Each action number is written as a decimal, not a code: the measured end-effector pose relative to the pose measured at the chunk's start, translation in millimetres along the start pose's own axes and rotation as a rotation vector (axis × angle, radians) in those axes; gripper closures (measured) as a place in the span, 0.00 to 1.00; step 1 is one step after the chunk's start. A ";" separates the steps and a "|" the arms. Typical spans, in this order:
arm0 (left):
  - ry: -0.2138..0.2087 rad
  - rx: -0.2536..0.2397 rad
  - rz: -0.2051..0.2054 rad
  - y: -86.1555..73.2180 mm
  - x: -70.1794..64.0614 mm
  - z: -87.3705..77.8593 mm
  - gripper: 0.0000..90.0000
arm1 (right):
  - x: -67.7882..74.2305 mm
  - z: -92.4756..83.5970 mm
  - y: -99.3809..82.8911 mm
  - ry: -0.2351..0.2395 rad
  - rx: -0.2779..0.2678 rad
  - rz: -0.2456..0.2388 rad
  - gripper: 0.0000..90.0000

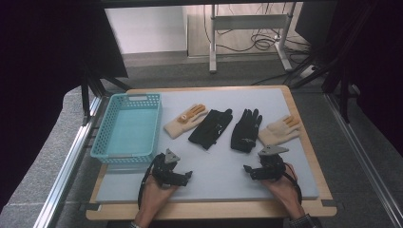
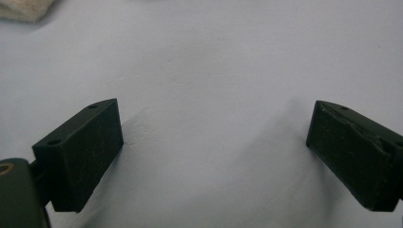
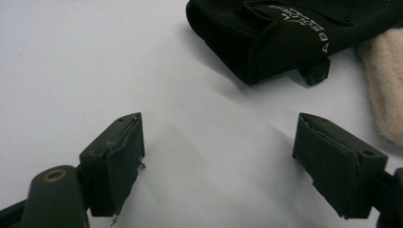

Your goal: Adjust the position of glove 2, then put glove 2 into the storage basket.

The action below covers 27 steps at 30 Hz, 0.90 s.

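1. Your left tool point(image 1: 186, 175) hovers over the bare table point(image 1: 214, 166), jaws spread wide, empty.
2. Your right tool point(image 1: 247, 168) is also spread and empty, near the right black glove point(image 1: 245, 129), beside the cream glove point(image 1: 279, 130).

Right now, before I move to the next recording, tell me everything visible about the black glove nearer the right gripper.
The black glove lies flat on the grey mat, cuff toward the person, fingers pointing away. It looks like smooth synthetic fabric; the right gripper view shows a piped cuff edge, white printed lettering and a small black tab. Its right side meets or overlaps the cream glove; a second black glove lies apart on its left. The right gripper, jaws open, sits short of the cuff without touching.
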<state>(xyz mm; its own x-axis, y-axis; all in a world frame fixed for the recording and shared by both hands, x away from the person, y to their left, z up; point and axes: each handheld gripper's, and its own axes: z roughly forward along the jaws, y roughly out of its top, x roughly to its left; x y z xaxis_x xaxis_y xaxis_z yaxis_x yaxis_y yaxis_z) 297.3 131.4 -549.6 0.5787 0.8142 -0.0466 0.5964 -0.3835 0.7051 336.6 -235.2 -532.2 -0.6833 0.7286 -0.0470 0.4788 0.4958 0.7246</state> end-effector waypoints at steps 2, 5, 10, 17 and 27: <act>0.000 0.000 0.000 0.0 0.0 0.0 0.06 | -0.1 -0.4 0.0 0.001 -0.003 0.000 0.23; 0.000 0.000 0.000 -0.1 0.1 -0.1 0.06 | -0.3 -0.8 0.0 0.000 -0.007 0.006 0.25; 0.000 -0.001 -0.001 0.0 0.1 0.0 0.06 | 0.0 -1.6 1.8 0.018 -0.012 0.019 0.27; 0.000 0.000 -0.001 0.0 0.1 -0.1 0.06 | 1.4 -2.5 12.2 0.045 -0.032 0.047 0.27; 0.000 0.001 -0.001 0.0 0.2 -0.2 0.06 | 4.9 4.4 39.1 0.075 -0.045 0.034 0.31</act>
<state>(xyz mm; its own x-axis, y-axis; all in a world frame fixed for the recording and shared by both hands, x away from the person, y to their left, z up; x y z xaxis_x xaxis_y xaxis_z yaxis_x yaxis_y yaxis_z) 297.2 131.6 -549.5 0.5783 0.8144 -0.0474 0.5972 -0.3831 0.7047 354.4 -210.2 -507.1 -0.7074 0.7062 0.0289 0.4782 0.4482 0.7553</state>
